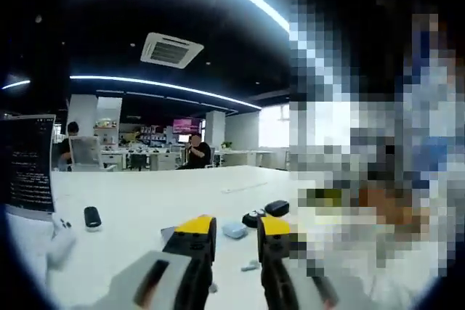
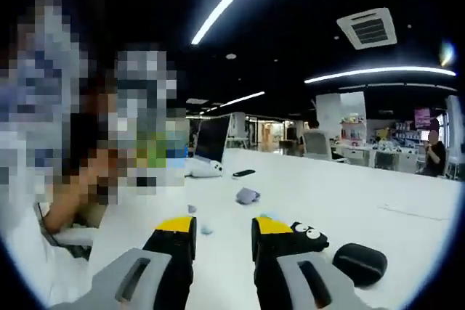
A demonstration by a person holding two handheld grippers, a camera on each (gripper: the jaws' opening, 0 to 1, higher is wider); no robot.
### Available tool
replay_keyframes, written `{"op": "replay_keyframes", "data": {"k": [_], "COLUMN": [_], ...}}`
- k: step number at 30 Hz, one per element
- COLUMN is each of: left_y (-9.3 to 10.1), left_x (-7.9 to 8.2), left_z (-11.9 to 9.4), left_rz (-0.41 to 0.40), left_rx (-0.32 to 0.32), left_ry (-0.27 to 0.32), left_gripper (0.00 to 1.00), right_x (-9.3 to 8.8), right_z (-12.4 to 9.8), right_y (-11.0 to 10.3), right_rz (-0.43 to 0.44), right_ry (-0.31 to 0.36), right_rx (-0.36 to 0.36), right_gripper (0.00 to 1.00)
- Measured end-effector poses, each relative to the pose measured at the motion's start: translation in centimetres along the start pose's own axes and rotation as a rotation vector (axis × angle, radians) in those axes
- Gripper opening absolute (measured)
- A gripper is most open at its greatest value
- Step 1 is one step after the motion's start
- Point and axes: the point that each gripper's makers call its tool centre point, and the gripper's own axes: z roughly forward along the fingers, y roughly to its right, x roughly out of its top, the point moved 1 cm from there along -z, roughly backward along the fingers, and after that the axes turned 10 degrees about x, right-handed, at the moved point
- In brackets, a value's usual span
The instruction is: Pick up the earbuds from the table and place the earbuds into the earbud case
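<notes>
Hovering above a wide white table point(image 1: 145, 201), the left gripper point(image 1: 236, 234) holds its yellow-tipped black jaws slightly apart with nothing between them. Just beyond those tips lie a pale blue rounded earbud case point(image 1: 234, 231), a small grey earbud point(image 1: 250, 266) nearer the camera, and two black oval cases point(image 1: 267, 212) side by side. A black oval remote point(image 1: 92, 217) sits near an upright monitor point(image 1: 27, 165). The right gripper point(image 2: 224, 234) likewise has its jaws parted and empty; a black case with cartoon eyes point(image 2: 306, 236) lies just beside its right jaw, a plain black oval case point(image 2: 360, 260) further right, a small pale earbud point(image 2: 206, 230) between the tips.
</notes>
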Motion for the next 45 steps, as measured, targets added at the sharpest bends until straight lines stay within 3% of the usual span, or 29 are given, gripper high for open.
{"op": "replay_keyframes", "data": {"k": [6,8,12,16,20,25,32,38,40,43,45], "left_y": [2.1,1.9,0.3,-0.4,-0.8,-1.9,-5.0,-8.1,-8.8,-10.1,-10.0], "left_x": [-0.6,-0.7,-1.7,-2.9,-3.1,-5.6,-8.6,-10.0,-10.7,-11.3,-11.6], "left_z": [0.6,1.1,2.0,2.8,4.2,6.8,10.7,12.9,13.7,14.4,15.0], "left_rz": [-0.029,-0.052,-0.001,0.002,-0.014,0.023,-0.027,-0.111,-0.207,-0.113,-0.118], "left_rx": [-0.093,-0.061,0.037,0.066,0.088,0.126,0.271,0.398,0.421,0.488,0.487], "left_ry": [-0.029,-0.02,-0.041,-0.085,-0.082,-0.244,-0.387,-0.4,-0.399,-0.412,-0.411], "left_gripper": [0.28,0.35,0.48,0.51,0.69,0.76,0.79,0.71,0.69,0.63,0.59], "right_x": [1.8,2.1,1.5,1.7,2.4,2.7,3.3,3.2,3.2,3.1,2.9], "right_z": [-3.1,-3.8,-5.1,-5.8,-6.2,-7.0,-7.9,-8.3,-8.4,-8.6,-8.8], "right_y": [0.8,1.0,2.2,2.2,2.3,2.3,2.9,3.2,3.4,4.2,4.6], "right_rz": [-0.039,-0.044,-0.035,-0.038,-0.052,-0.062,-0.135,-0.141,-0.157,-0.179,-0.17], "right_ry": [0.033,0.048,0.038,0.051,0.066,0.065,0.034,0.026,0.019,0.003,0.003], "right_rx": [-0.064,-0.075,-0.114,-0.119,-0.126,-0.139,-0.188,-0.201,-0.212,-0.25,-0.256], "right_gripper": [0.28,0.29,0.29,0.29,0.27,0.27,0.24,0.24,0.24,0.24,0.24]}}
